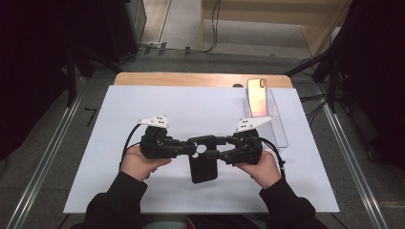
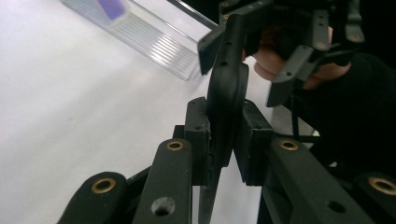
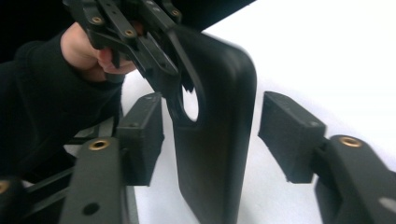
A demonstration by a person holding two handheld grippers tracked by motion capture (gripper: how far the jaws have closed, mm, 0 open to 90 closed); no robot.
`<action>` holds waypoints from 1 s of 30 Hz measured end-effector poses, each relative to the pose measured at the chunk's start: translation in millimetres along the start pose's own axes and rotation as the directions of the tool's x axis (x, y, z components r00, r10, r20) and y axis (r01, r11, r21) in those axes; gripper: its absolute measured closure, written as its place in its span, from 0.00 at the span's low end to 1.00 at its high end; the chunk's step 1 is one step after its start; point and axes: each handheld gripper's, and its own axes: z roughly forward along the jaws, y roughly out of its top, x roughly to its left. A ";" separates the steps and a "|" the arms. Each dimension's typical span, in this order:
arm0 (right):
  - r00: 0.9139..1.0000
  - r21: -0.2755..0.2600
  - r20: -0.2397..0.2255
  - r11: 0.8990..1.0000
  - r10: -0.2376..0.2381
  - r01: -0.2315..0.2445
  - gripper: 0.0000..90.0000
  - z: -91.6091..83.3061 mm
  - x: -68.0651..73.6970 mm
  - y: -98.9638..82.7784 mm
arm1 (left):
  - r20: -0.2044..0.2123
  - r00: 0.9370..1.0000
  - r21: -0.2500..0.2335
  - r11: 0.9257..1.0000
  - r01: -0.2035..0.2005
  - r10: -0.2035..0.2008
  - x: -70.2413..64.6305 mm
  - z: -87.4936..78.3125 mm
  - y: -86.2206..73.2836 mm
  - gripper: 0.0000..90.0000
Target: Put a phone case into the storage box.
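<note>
1. Two hand-held black grippers are meeting over the middle of a white sheet-covered tabletop (image 1: 143, 100), one in each of the person's hands.
2. Between them a matte black, flat rectangular phone case with a round camera hole (image 1: 203, 160) is hanging just above the white sheet, its long side running toward the person.
3. On the left side, the left gripper (image 1: 187, 148) is pinching the case at its upper edge; in the left gripper view its two pads are pressing on either face of the thin case (image 2: 227, 88), which is standing edge-on between them.
4. On the other side, the right gripper (image 1: 217, 148) is standing spread: in the right gripper view the case (image 3: 217, 140) is sitting between the two black pads with clear gaps on both sides, so neither pad is touching it.
5. Farther off in the right gripper view, the left gripper (image 3: 161, 70) is gripping the case near the round hole.
6. Behind the grippers, toward the far right of the tabletop, a clear ribbed plastic stand (image 1: 277, 126) is propping up a phone with a glossy orange-pink back (image 1: 257, 98), well apart from the black case.
7. Both hands are wearing dark sleeves (image 1: 114, 198) that are coming in from the near edge.
</note>
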 end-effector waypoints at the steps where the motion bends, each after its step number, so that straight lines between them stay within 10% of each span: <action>1: 1.000 -0.010 0.016 1.000 -0.006 0.006 0.36 0.7 -0.5 -1.3 | -0.023 1.000 -0.004 1.000 0.012 -0.012 -0.1 -0.4 0.5 0.86; 20: 0.988 0.004 0.153 1.000 0.022 -0.023 0.00 9.9 -1.3 -9.9 | -0.161 0.984 -0.030 0.997 0.072 -0.076 -5.6 1.0 2.4 0.86; 26: 0.976 -0.020 0.214 0.999 0.044 -0.040 0.00 14.6 7.6 -12.2 | -0.184 0.977 -0.046 0.994 0.099 -0.106 -6.0 1.5 1.5 0.85; 30: 0.950 -0.045 0.309 0.999 0.043 -0.030 0.00 19.5 16.4 -12.5 | -0.219 0.966 -0.067 0.990 0.125 -0.137 -6.7 1.3 1.1 0.85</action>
